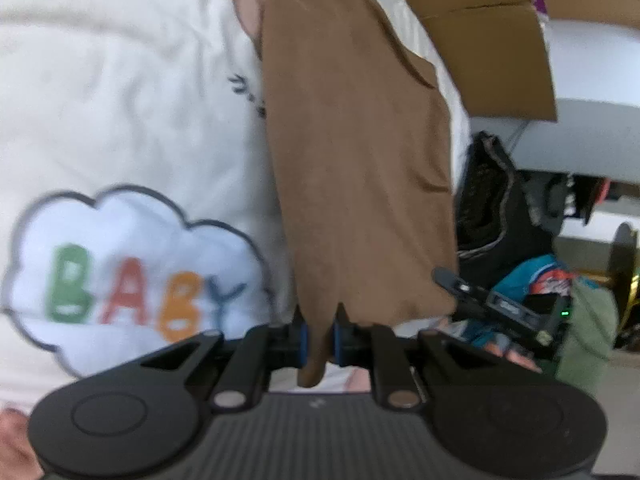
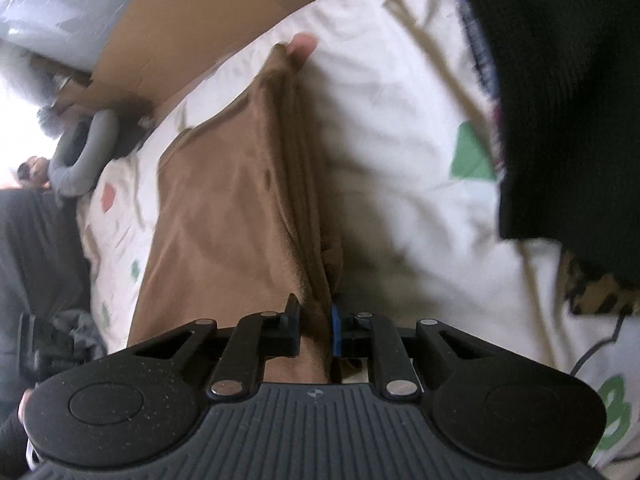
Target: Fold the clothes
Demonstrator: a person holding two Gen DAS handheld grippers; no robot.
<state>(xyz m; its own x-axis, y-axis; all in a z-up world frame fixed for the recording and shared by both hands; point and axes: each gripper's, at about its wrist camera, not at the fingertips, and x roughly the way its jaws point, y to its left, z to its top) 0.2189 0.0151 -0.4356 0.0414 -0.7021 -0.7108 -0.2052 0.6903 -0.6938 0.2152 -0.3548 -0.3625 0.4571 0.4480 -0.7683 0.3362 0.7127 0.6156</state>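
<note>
The brown cloth (image 1: pixel 360 152) is soft and plain, the colour of a teddy bear, with no picture on it. It lies in a long strip on a cream blanket (image 1: pixel 120 100), and both of its near edges are pinched.

The left gripper (image 1: pixel 320 334) has its jaws nearly closed, and a bunched corner of the brown cloth sits squeezed between the blue pads. From there the cloth spreads wider as it runs away up the blanket. A seam shows down its right side.

The right gripper (image 2: pixel 314 334) also has its jaws narrow and pressed on the brown cloth (image 2: pixel 228 208). Here the cloth is gathered into deep folds and wrinkles close to the pads. Its far end comes to a bunched tip beside something pink (image 2: pixel 303 46), too blurry to name.

The blanket has a white cloud patch (image 1: pixel 132 272) with the coloured letters BABY on it, just left of the cloth. A cardboard box (image 1: pixel 480 32) stands beyond the blanket's far edge. A black garment (image 2: pixel 560 100) lies on the blanket to the right, apart from the cloth.
</note>
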